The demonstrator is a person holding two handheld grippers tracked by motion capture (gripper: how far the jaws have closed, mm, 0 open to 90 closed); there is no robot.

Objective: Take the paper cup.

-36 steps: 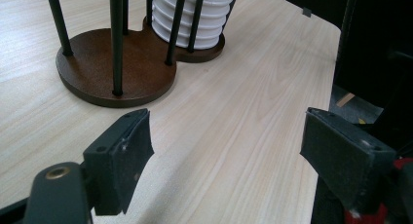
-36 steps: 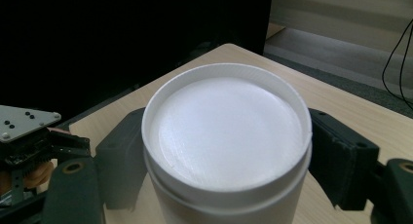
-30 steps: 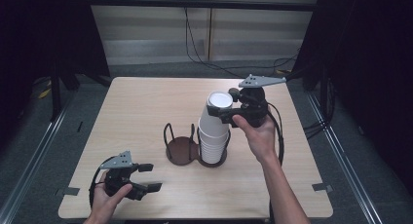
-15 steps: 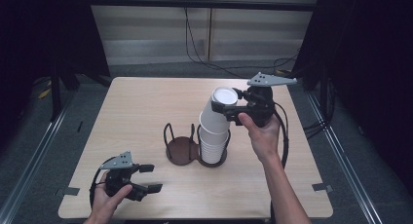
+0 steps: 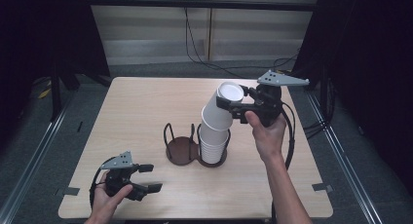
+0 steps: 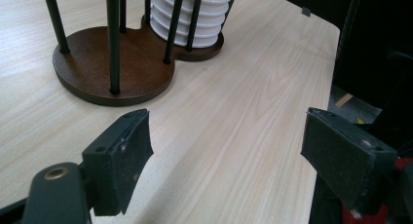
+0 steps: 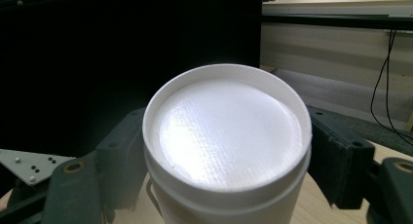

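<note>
The right tongs clamp the upturned top cup near its base, both pads pressed to its sides in the right gripper view; their jaws have just been closing on it. The cup tilts away from the stack, its rim still over the topmost one. The stack sits in the right ring of the holder at mid-desk. The left tongs rest at the near left edge, jaws apart with nothing between them.
</note>
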